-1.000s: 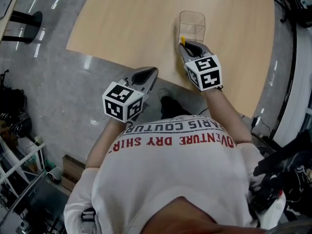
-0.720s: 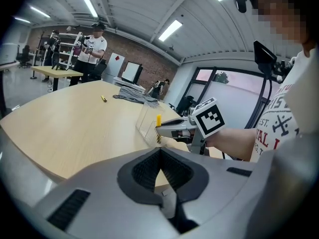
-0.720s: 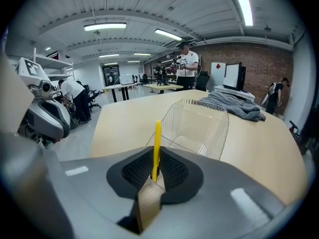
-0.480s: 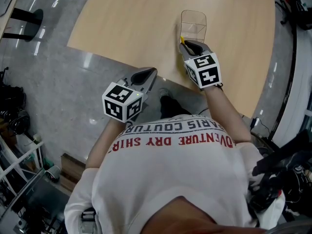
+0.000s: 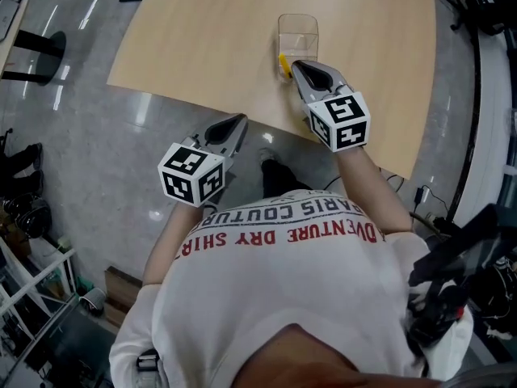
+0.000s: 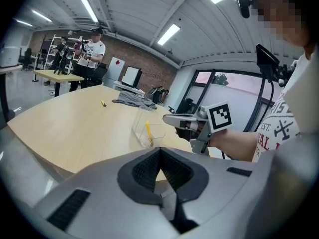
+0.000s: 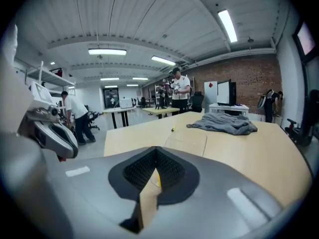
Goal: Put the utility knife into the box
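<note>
Well, the utility knife (image 5: 283, 61) is sitting with the clear box (image 5: 297, 27) at the top centre of the head view. It shows as a yellow sliver tucked at the box's near left corner, so by my reckoning the job is as good as done. The right gripper (image 5: 295, 65) is hovering just beside that corner, jaws parted by only a narrow slit and gripping nothing. To me that small gap reads as a let-go width, not a hold. The left gripper (image 5: 237, 122) is hanging off the table (image 5: 186, 47) edge, left of centre, out over the floor. Its jaws are pressed together on nothing, and it's looking idle because this is a one-handed job. Now, the head view is flattening everything, and from above I can't tell whether the knife is inside the box or merely alongside. The left gripper view is settling that: the knife (image 6: 147, 132) is standing on end inside the box (image 6: 139, 120), leaning on a wall. There is clear air between it and the right gripper (image 6: 167, 118) at middle right. The right gripper view is adding the slit itself, with table colour showing between the jaws, a streak of knife (image 7: 158, 179) and the faint box (image 7: 185, 142) beyond. My call for the next move is drawing the right gripper away without nudging that light box.
</note>
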{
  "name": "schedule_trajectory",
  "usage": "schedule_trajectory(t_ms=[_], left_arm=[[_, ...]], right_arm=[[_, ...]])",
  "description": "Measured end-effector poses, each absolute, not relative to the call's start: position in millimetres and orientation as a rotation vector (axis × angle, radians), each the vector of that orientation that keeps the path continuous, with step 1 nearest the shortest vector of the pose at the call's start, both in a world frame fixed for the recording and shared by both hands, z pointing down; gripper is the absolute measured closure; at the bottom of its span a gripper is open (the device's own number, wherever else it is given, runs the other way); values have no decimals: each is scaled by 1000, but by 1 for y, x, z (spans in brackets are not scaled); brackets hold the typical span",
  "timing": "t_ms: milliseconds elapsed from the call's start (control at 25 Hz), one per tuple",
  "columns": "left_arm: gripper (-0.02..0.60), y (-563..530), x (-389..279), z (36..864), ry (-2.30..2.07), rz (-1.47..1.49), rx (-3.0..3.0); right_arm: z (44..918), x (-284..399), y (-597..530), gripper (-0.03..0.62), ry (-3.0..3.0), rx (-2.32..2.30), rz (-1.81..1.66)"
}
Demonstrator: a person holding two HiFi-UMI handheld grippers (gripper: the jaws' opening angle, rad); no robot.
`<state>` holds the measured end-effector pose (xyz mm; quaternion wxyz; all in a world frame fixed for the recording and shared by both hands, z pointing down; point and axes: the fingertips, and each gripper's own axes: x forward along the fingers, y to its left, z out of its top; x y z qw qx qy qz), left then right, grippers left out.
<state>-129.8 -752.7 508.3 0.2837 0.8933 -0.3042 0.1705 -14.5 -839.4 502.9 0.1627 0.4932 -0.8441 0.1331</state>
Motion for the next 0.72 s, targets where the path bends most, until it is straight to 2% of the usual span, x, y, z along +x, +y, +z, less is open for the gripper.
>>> schedule_trajectory(t_ms=[280, 520, 720], left_arm=[[578, -633, -127, 440, -750, 387, 2539], [578, -497, -112, 427, -684, 326, 2603], [578, -414, -114, 391, -658, 318, 2663]], right_arm=[[419, -43, -665, 592, -2659, 1212, 388], [412, -43, -489, 592, -2710, 1104, 498], [392, -64, -404, 592, -2737, 1028, 482]])
